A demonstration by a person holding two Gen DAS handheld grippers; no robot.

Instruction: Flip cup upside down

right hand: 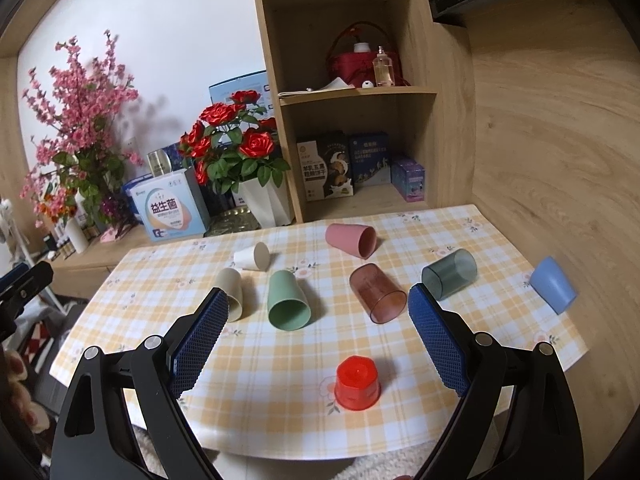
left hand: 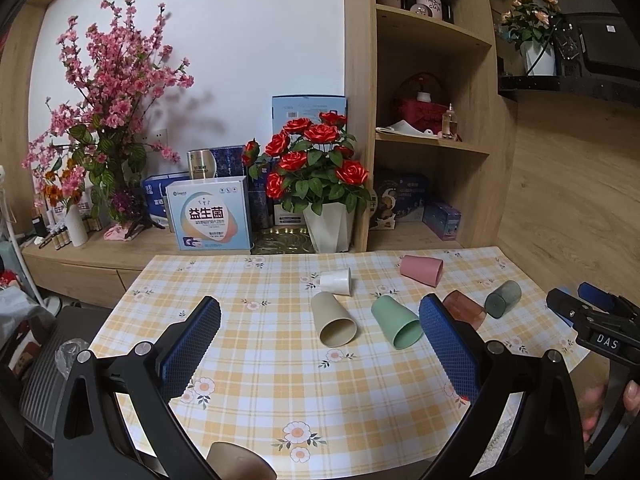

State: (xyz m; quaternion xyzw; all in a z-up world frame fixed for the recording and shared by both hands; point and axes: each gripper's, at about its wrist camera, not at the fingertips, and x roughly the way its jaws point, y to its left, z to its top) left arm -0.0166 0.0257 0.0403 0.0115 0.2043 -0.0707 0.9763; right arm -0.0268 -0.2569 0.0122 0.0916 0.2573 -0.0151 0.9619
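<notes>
Both my tongs hang spread wide above the near edge of the checked tablecloth [right hand: 440,236], gripping nothing: the left gripper [left hand: 320,344] and the right gripper [right hand: 318,338]. A red cup [right hand: 357,384] stands upside down near the front edge, between my right fingers. Lying on their sides mid-table are the beige cup [right hand: 232,292], green cup [right hand: 288,300], brown translucent cup [right hand: 378,294], grey translucent cup [right hand: 450,274], pink cup [right hand: 351,240] and white cup [right hand: 252,258]. A blue cup [right hand: 554,285] rests by the right edge.
</notes>
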